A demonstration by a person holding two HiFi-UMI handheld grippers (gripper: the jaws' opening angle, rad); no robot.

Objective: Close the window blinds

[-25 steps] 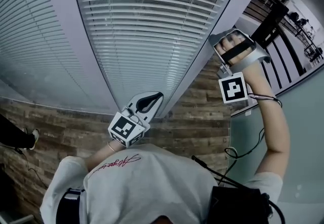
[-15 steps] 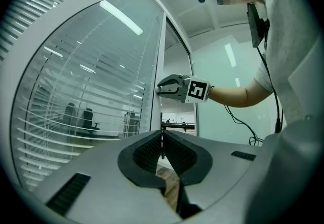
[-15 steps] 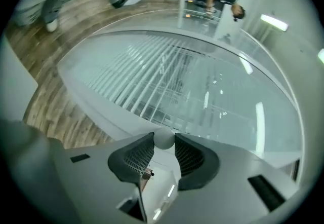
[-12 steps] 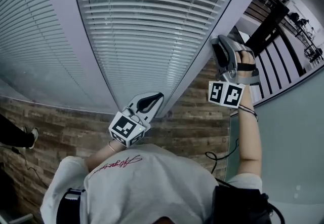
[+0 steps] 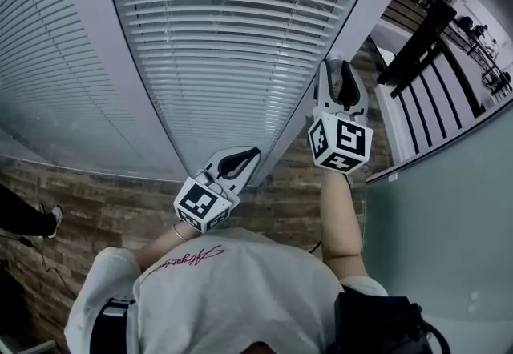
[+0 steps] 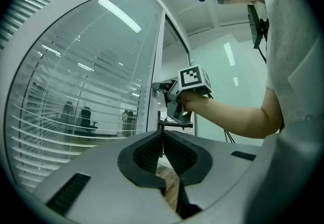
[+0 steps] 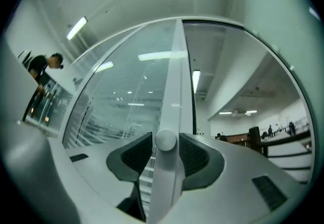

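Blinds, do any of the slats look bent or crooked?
Nothing stands out. On the blinds every slat runs even and parallel to the next, and none looks bent, drooping or missing.

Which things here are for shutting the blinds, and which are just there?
For the job: blinds; round knob on the window frame, between the jaws of the right gripper, which have just been opening.
Just there: left gripper, shut and empty; office chair behind the glass; wooden floor.
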